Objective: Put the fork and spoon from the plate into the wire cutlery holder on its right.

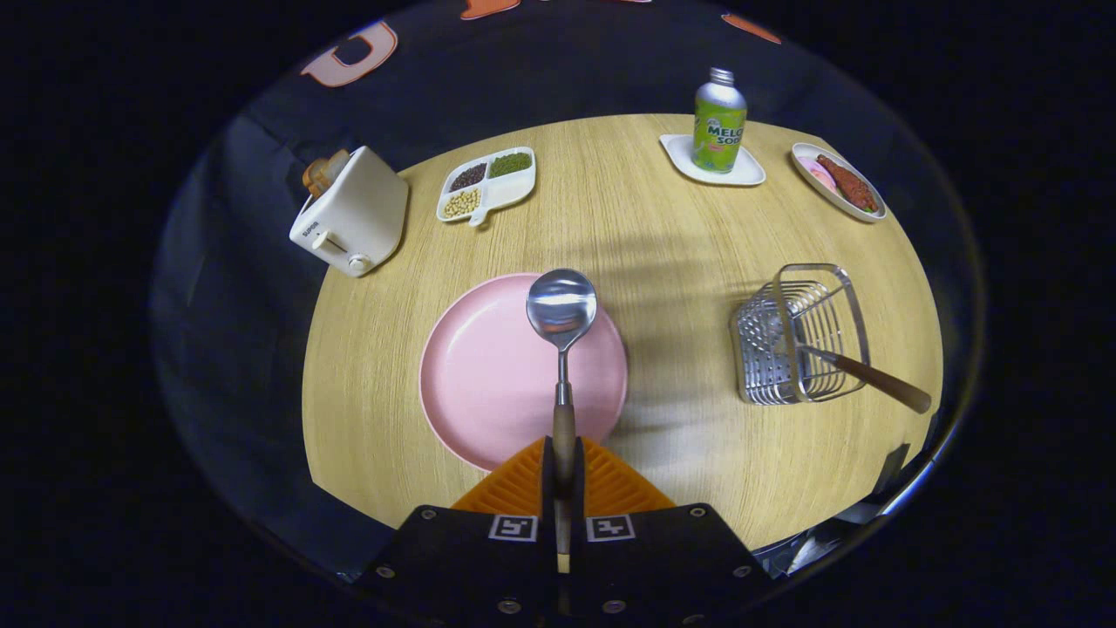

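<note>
Tool (563, 475) clamped on spoon (562, 349) handle, both orange fingers (510, 493) pressing it; bowl sticks forward over far rim of pink plate (488, 384). Plate near table (663, 235) near edge, mid-table. Wire holder (798, 336) right of plate, well apart, close to table right edge; fork (867, 375) already in it, wooden handle leaning out right. Bare wood between plate and holder. Toaster (353, 214) at far-left edge, divided dish (488, 185) beside it; can (719, 122) on coaster, food dish (839, 181) at far-right edge.

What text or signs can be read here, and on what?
Bottle: label lettering wraps out of sight, not readable whole.
Toaster: small mark, too small to read.
Gripper, shut on spoon: two square coded tags, no words.
</note>
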Demonstrator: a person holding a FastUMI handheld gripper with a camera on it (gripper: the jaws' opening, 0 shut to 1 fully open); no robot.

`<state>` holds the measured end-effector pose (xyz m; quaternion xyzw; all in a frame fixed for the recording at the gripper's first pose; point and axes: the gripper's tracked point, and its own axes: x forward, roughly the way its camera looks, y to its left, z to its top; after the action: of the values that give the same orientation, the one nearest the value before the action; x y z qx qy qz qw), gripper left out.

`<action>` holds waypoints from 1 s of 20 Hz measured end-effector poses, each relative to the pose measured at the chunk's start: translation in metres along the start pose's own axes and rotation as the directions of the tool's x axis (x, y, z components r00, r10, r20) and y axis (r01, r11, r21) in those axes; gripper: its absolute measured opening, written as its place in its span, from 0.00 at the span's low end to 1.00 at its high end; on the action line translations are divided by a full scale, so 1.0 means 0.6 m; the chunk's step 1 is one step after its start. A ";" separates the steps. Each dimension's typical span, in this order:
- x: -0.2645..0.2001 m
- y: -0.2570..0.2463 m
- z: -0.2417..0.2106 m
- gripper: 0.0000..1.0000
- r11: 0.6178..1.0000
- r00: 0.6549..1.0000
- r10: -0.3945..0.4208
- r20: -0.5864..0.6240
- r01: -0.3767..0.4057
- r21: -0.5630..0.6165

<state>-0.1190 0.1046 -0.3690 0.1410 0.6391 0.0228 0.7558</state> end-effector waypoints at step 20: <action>-0.115 -0.220 -0.001 0.06 0.993 0.989 -0.112 -0.097 0.115 0.026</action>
<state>-0.1511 -0.0366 -0.3348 0.1152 0.6818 -0.0235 0.7221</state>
